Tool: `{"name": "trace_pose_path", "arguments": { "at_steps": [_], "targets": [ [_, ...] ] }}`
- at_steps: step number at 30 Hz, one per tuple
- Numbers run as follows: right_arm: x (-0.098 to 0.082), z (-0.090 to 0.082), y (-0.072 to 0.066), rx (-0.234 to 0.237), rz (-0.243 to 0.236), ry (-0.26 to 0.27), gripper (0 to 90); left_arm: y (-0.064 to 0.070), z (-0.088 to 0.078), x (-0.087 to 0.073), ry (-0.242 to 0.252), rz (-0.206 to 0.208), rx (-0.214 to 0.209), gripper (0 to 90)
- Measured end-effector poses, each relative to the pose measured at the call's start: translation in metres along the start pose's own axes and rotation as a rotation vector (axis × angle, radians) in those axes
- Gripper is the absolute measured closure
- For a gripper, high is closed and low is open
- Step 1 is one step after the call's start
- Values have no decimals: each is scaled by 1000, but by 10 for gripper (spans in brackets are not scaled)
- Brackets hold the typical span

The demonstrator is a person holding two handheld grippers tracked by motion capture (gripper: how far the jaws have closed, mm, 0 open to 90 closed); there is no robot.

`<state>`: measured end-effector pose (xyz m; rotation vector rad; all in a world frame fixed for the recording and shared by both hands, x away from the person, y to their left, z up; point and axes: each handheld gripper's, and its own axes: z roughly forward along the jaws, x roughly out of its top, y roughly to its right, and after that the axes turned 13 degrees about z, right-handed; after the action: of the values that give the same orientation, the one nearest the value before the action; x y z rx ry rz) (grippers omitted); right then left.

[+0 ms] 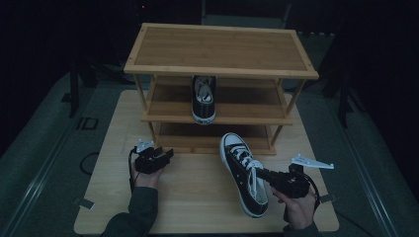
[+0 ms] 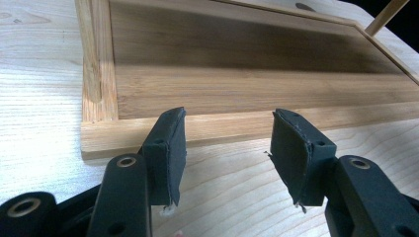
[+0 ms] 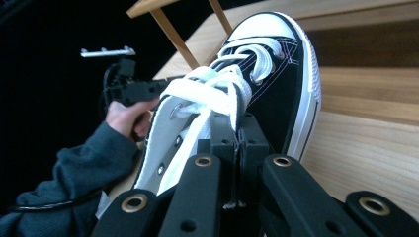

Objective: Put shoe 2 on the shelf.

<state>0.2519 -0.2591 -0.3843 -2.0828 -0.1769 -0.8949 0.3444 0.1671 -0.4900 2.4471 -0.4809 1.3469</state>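
Right hand-held gripper [image 3: 238,143] pinches sneaker [image 3: 267,89]; left hand-held gripper [image 2: 227,148] gapes.

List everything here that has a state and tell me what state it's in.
Left tool: open, nothing between its jaws, facing the rack's bottom shelf.
Right tool: shut on the near shoe's side.
Near shoe: on the table, laced.
Far shoe: on the rack's middle shelf.
Rack: upright, top shelf bare.
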Motion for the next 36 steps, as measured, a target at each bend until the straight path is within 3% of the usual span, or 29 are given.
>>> {"name": "trace_pose_path", "arguments": {
  "at_steps": [9,13,25,36],
  "targets": [
    [13,-18,-18,60,-11,31,888,0,0,0,-3,-7,-5,483],
    [21,-23,-26,65,-24,59,888,0,1,-1,-5,-4,-8,482],
    [54,-23,-34,23,-19,178,889,0,1,0,-2,-11,-11,482],
    [84,-8,-34,5,-6,227,888,-2,1,0,-4,-18,-12,482]
  ]
}}
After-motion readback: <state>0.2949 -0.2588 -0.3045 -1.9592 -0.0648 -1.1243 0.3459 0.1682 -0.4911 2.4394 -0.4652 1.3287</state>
